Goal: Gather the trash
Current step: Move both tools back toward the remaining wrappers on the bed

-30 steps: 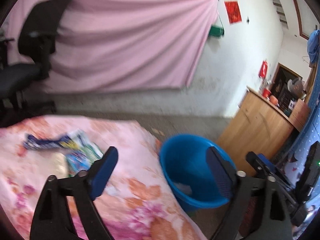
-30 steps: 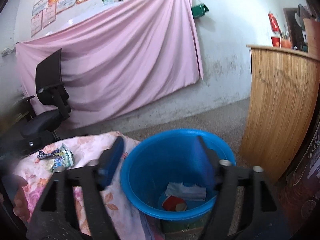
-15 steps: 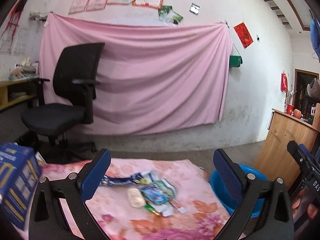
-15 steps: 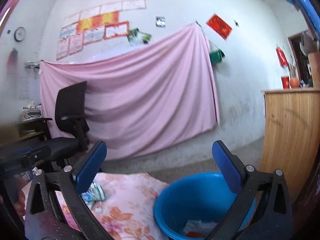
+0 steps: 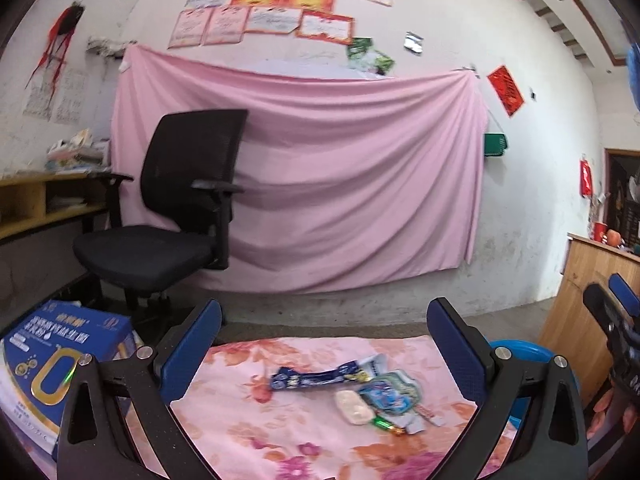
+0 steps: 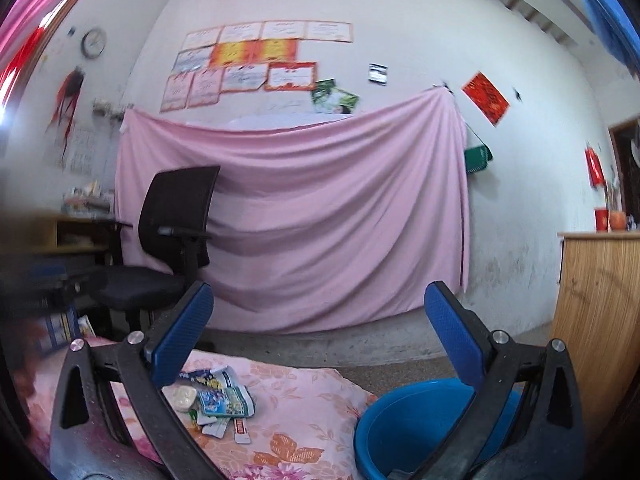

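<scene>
A small heap of wrappers (image 5: 362, 390) lies on the pink flowered cloth (image 5: 280, 420): a long blue packet (image 5: 316, 378), a teal packet (image 5: 390, 394) and a pale lump (image 5: 352, 406). In the right wrist view the same wrappers (image 6: 218, 402) sit at lower left, near the left finger. The blue bucket (image 6: 408, 428) stands right of the cloth, its rim (image 5: 520, 350) partly behind my left gripper's finger. My left gripper (image 5: 324, 356) is open above the cloth, nothing in it. My right gripper (image 6: 320, 332) is open and empty too, raised over cloth and bucket.
A black office chair (image 5: 172, 216) stands behind the cloth, before a pink sheet (image 5: 320, 184) hung on the wall. A blue carton (image 5: 52, 364) sits at the left. A wooden cabinet (image 6: 600, 312) stands right of the bucket. The other gripper (image 5: 616, 320) shows at the right edge.
Both grippers have tilted up and swung left, away from the bucket. The wrappers now lie between the left gripper's fingers in view; the bucket's inside has dropped out of sight.
</scene>
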### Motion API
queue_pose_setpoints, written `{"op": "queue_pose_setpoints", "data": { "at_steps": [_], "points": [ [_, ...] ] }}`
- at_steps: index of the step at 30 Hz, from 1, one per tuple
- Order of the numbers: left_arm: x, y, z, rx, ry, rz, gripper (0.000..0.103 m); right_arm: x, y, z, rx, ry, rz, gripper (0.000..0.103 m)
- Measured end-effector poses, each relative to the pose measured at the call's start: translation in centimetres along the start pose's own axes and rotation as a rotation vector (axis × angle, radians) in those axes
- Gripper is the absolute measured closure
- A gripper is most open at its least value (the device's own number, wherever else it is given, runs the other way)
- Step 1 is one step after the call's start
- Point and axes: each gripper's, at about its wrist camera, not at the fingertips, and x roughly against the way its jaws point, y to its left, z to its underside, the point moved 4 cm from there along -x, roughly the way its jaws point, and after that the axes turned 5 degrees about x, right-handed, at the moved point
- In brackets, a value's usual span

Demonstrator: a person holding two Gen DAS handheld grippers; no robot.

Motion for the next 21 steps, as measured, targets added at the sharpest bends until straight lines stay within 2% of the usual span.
{"op": "queue_pose_setpoints", "data": {
  "at_steps": [4, 7, 11, 16, 21],
  "points": [
    [-0.7, 1.7, 0.4, 0.014, 0.039, -0.03, 0.002, -1.2, 2.0, 0.9, 0.069, 0.047, -0.029, 0.0],
    [-1.4, 2.1, 0.8, 0.008, 0.076, -0.043, 0.002, -2.2, 3.5, 2.1, 0.128, 0.118, -0.053, 0.0],
    [-2.5, 2.5, 1.3, 0.044, 0.122, -0.029, 0.002, -3.6, 4.3, 3.2, 0.165, 0.203, -0.095, 0.0],
    [-4.1, 2.3, 2.1, 0.042, 0.189, -0.025, 0.002, -5.6, 3.5, 4.7, 0.115, 0.317, -0.147, 0.0],
    [-6.4, 2.3, 3.4, 0.034, 0.292, -0.017, 0.002, -7.8, 1.2, 6.6, -0.025, 0.457, -0.151, 0.0]
  ]
}}
